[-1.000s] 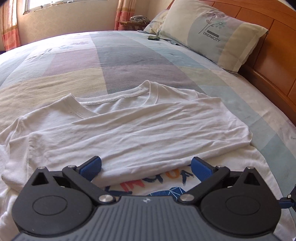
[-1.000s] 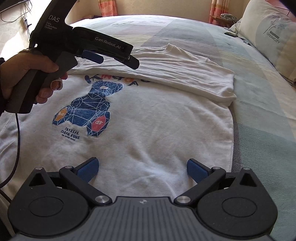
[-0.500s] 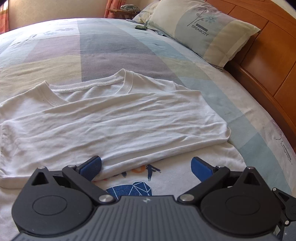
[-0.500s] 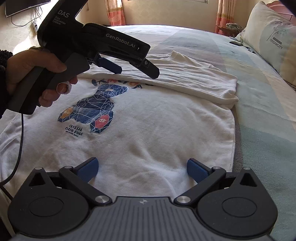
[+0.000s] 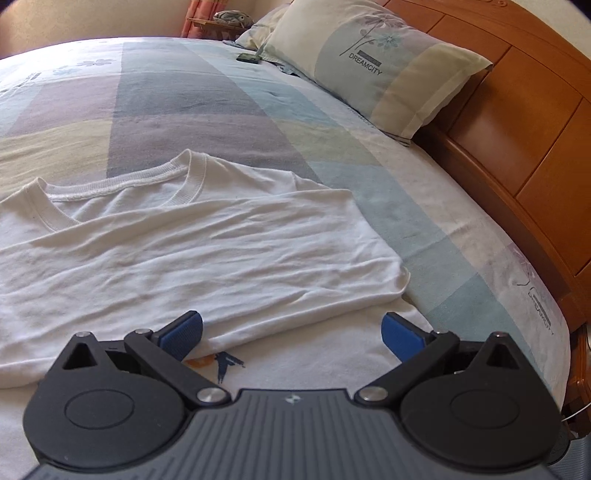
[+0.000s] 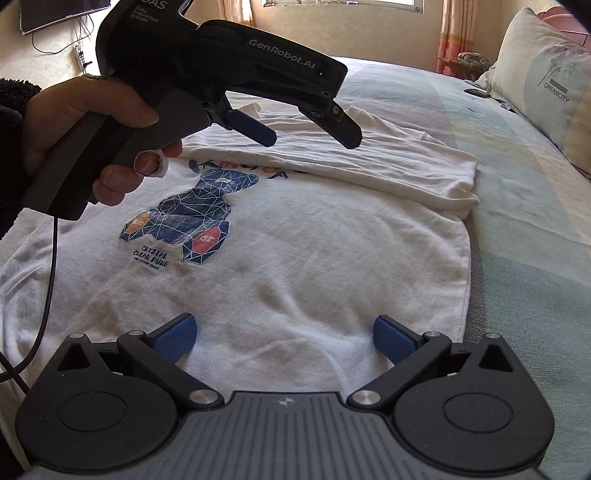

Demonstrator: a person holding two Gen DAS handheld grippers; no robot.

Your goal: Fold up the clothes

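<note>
A white T-shirt (image 6: 303,258) with a blue geometric bear print (image 6: 188,221) lies flat on the bed. Its upper part is folded over, and the folded flap (image 5: 207,254) with the collar (image 5: 122,184) fills the left wrist view. My left gripper (image 5: 291,330) hovers open just above the flap's front edge, with nothing between its blue pads. The right wrist view shows that same left gripper (image 6: 312,134) held by a hand (image 6: 92,122) above the fold. My right gripper (image 6: 284,338) is open over the shirt's lower part, holding nothing.
The bed has a pastel patchwork sheet (image 5: 207,107). A pillow (image 5: 380,74) leans on the wooden headboard (image 5: 524,122) at the right. A small dark object (image 5: 248,57) lies near the pillows. A cable (image 6: 48,302) hangs from the left tool. Curtains (image 6: 456,33) and a wall stand behind.
The left gripper has lifted and swung right along the folded flap, toward the headboard side. The right gripper stays over the shirt's lower part, open as before.
</note>
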